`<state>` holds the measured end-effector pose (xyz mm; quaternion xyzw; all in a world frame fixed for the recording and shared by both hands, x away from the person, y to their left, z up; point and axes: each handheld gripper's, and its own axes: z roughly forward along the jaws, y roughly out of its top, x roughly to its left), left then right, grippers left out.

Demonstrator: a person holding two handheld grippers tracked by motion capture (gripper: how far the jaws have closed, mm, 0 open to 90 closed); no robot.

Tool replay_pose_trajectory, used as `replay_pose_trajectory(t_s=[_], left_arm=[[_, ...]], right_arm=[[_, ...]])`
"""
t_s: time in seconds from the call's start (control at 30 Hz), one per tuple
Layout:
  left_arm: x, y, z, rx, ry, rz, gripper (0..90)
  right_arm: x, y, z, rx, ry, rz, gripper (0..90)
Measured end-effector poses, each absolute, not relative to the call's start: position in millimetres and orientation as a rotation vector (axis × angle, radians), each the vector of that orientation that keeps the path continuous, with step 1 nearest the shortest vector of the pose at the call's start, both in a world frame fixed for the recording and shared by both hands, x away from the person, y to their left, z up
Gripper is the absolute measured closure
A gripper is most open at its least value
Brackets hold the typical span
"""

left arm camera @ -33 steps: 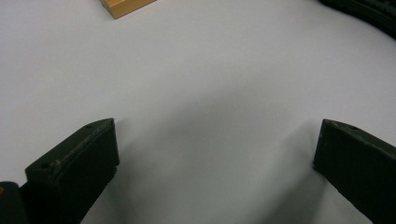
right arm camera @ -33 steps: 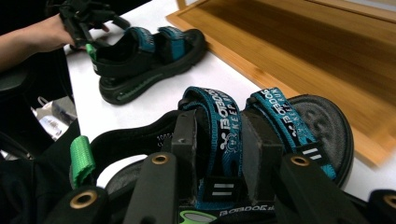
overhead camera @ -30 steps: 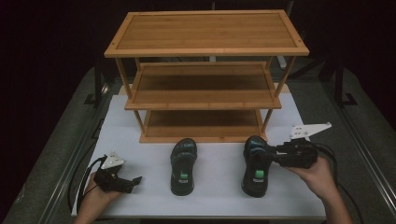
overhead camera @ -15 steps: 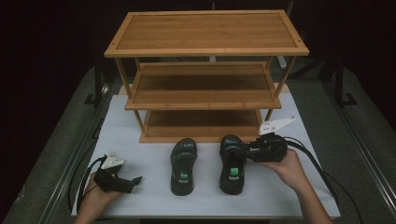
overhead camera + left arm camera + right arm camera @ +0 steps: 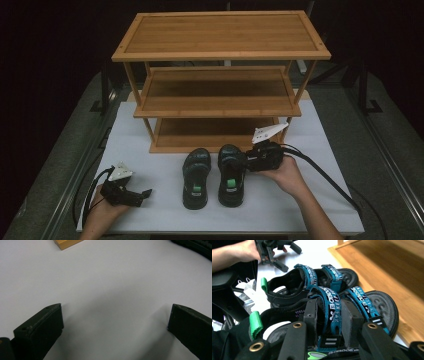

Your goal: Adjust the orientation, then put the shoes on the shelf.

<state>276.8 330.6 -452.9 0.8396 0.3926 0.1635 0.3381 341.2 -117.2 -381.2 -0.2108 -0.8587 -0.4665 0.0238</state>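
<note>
Sandals, 2 in number, lie side by side on the white counter in front of the wooden rack, toes toward the rack. Far left in the high view: the left tool rests low over the counter in the person's left hand, well apart from the sandals; in the left gripper view its jaws stand spread with only bare counter between them. Centre: the left sandal lies flat, untouched, green heel tab toward the person. Just beside it, the right sandal is pinched by the right tool, held in the right hand; in the right gripper view the 2 pads press on either side of a blue printed strap. Whether this sandal's sole rests on the counter cannot be told. Right: a black cable trails from the right tool across the counter.
</note>
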Motion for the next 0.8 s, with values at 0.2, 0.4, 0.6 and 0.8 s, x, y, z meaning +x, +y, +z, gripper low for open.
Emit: replay_pose_trajectory(t_s=[0.2, 0.4, 0.6, 0.8], left_arm=[[277, 331, -453, 2.188, 1.023, 0.427, 0.0], [277, 331, -453, 2.189, 1.021, 0.429, 0.0], [277, 329, -448, 2.195, 0.998, 0.386, 0.0], [280, 312, -425, 2.154, 0.914, 0.329, 0.0]], right_arm=[[342, -104, -390, -0.630, -2.659, -1.426, 68.2], [341, -97, -398, -0.616, -2.658, -1.417, 67.2], [341, -103, -390, -0.607, -2.636, -1.493, 54.8], [335, -106, -388, -0.631, -2.679, -1.472, 50.0]])
